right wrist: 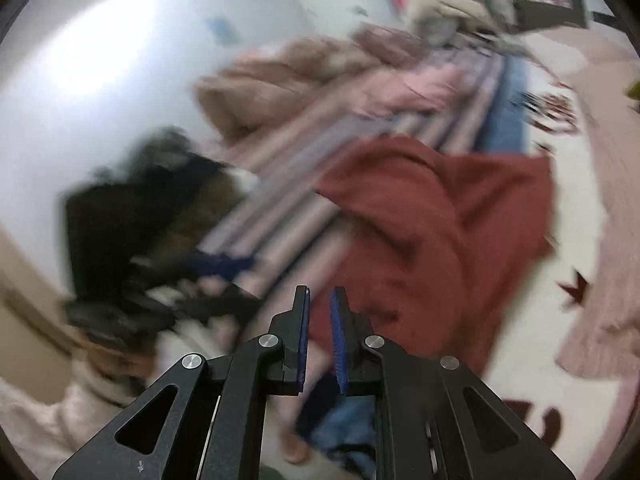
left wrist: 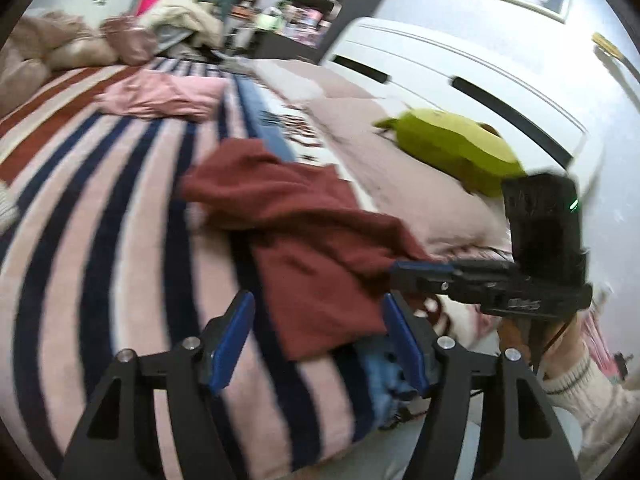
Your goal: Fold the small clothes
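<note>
A crumpled dark red garment (left wrist: pixel 304 236) lies on a striped blanket (left wrist: pixel 100 216) on the bed. It also shows in the right wrist view (right wrist: pixel 436 224), blurred. My left gripper (left wrist: pixel 318 320) is open, its blue pads either side of the garment's near edge, just above it. My right gripper (right wrist: pixel 320 312) has its jaws nearly shut with a narrow gap, at the garment's near edge; the blur hides whether cloth is pinched. From the left wrist view the right gripper (left wrist: pixel 424 274) reaches in from the right and touches the garment's right edge.
A pink garment (left wrist: pixel 160 96) lies further back on the blanket. A green plush toy (left wrist: pixel 452 148) sits on the pink bedding at right. Heaped bedding and clothes (left wrist: pixel 80 40) fill the far end. A white wardrobe (left wrist: pixel 480 76) stands behind.
</note>
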`<state>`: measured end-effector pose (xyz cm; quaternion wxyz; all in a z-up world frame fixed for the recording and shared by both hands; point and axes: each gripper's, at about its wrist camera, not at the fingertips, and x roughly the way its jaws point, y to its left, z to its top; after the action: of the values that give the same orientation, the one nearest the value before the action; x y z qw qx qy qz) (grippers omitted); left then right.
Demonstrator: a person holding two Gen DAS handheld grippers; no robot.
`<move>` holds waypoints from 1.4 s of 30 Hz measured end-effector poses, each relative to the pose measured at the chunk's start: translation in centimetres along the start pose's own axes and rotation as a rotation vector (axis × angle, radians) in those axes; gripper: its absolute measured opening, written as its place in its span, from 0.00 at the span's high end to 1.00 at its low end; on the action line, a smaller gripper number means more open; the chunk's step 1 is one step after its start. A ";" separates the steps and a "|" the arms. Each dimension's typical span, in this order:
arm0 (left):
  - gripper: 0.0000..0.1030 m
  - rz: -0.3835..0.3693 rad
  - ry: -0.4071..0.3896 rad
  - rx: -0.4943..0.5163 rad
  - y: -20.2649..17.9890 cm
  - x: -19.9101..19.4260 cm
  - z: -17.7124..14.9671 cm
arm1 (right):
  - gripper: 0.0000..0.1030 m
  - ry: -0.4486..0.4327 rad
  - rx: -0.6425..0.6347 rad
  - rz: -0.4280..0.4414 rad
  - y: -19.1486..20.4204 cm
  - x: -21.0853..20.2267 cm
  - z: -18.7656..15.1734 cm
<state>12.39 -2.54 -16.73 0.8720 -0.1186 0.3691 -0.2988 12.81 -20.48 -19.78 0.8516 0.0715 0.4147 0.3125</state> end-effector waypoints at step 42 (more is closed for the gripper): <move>0.33 0.040 -0.106 -0.090 6.0 -2.5 0.5 | 0.94 0.259 -0.037 -0.313 -1.5 0.3 -0.2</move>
<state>13.93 3.76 -17.53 0.8899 -0.1660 0.3381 -0.2575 13.56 -21.53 -20.69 0.8306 -0.0502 0.5210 0.1904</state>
